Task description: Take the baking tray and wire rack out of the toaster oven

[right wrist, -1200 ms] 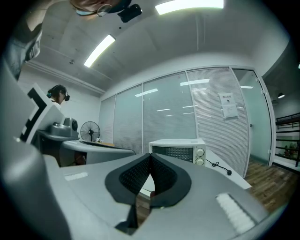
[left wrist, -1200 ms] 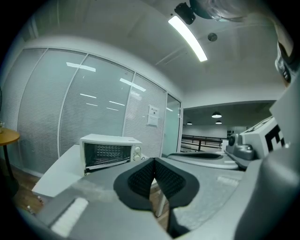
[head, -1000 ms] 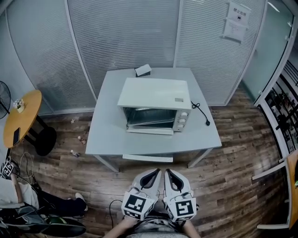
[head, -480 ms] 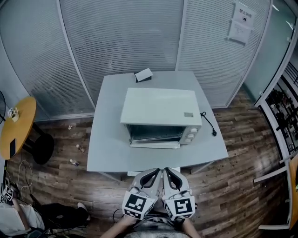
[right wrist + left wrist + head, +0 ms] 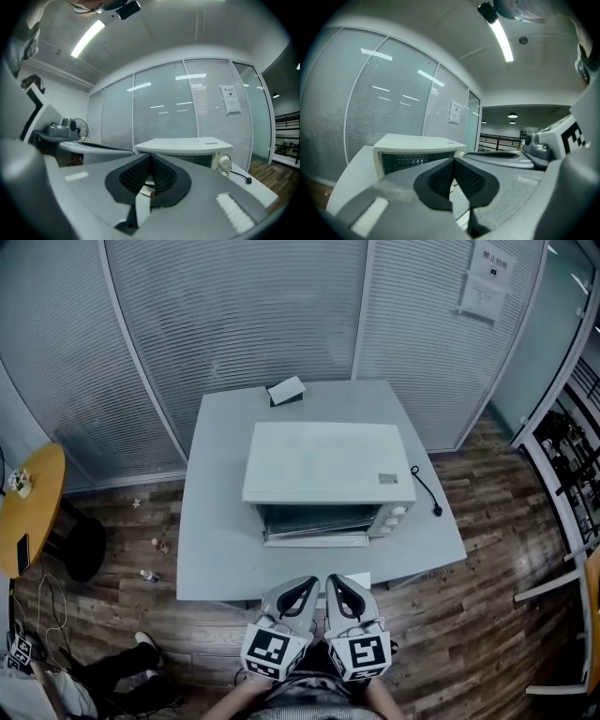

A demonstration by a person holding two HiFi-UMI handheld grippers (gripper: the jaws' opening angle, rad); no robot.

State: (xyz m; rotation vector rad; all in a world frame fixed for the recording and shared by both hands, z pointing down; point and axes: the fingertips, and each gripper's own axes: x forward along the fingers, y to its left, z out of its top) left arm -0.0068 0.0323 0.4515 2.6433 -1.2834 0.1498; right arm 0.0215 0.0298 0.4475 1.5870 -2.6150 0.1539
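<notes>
Now, both tools are low and side by side at the near edge of the grey table [image 5: 211,554], apart from the oven. On the left gripper [image 5: 300,589] the jaws are pressed together with nothing between the pads. The right gripper [image 5: 339,587] is the same: closed, empty.

The toaster oven [image 5: 323,463] sits mid-table with its door [image 5: 314,540] dropped open toward the person. Metal of the wire rack [image 5: 319,518] shows in the cavity — the baking tray cannot be told apart from it there.

- knobs [image 5: 225,162] on the oven's right front
- power cord [image 5: 427,491] trailing off its right side
- small box [image 5: 286,390] at the table's far edge
</notes>
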